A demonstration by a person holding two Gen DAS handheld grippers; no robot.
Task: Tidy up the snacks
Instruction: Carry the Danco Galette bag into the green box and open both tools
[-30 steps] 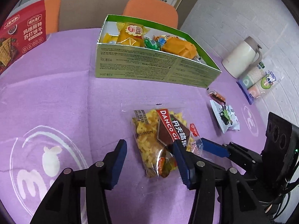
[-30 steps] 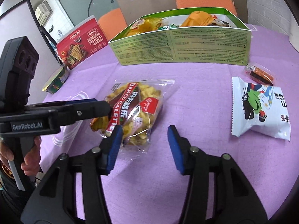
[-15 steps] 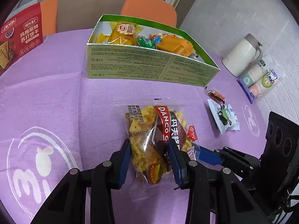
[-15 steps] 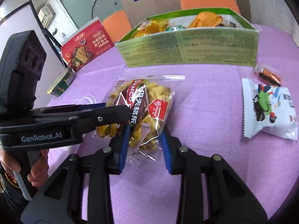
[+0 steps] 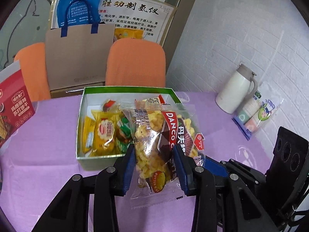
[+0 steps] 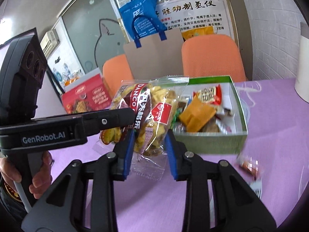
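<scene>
1. Item in hand: one clear biscuit bag (image 5: 164, 141) with a red-and-brown label, filled with small yellow pieces. It is held off the purple worktop (image 5: 48, 148), at the near wall of the green snack box (image 5: 81, 119) and partly in front of the box opening.
2. Handling judgement: the bag looks light. The film is soft, glossy and probably slippery; it creases where it is pressed. The contents are likely brittle, so firm squeezing may crush them.
3. Hold points: take the bag across its filled lower body, not by the flat sealed edge, which would probably fold and slip.
4. Left gripper (image 5: 153, 166): the blue fingers (image 5: 129, 164) are closed most of the way and press both sides of the bag's lower part, near the round butter mark.
5. Right gripper (image 6: 148, 150): the blue fingers (image 6: 129, 152) are likewise narrowed onto the same bag, pinching its lower end beside the left gripper's finger.
6. Box state: the green snack box already contains several wrapped snacks, yellow, green and orange. Free floor shows along its far wall.
7. Remaining items: a small wrapped snack (image 6: 250, 167) lies on the worktop to the right of the box, blurred in the right wrist view.
8. Step judgement: the bag appears ready for transfer over the near wall into the box.
</scene>
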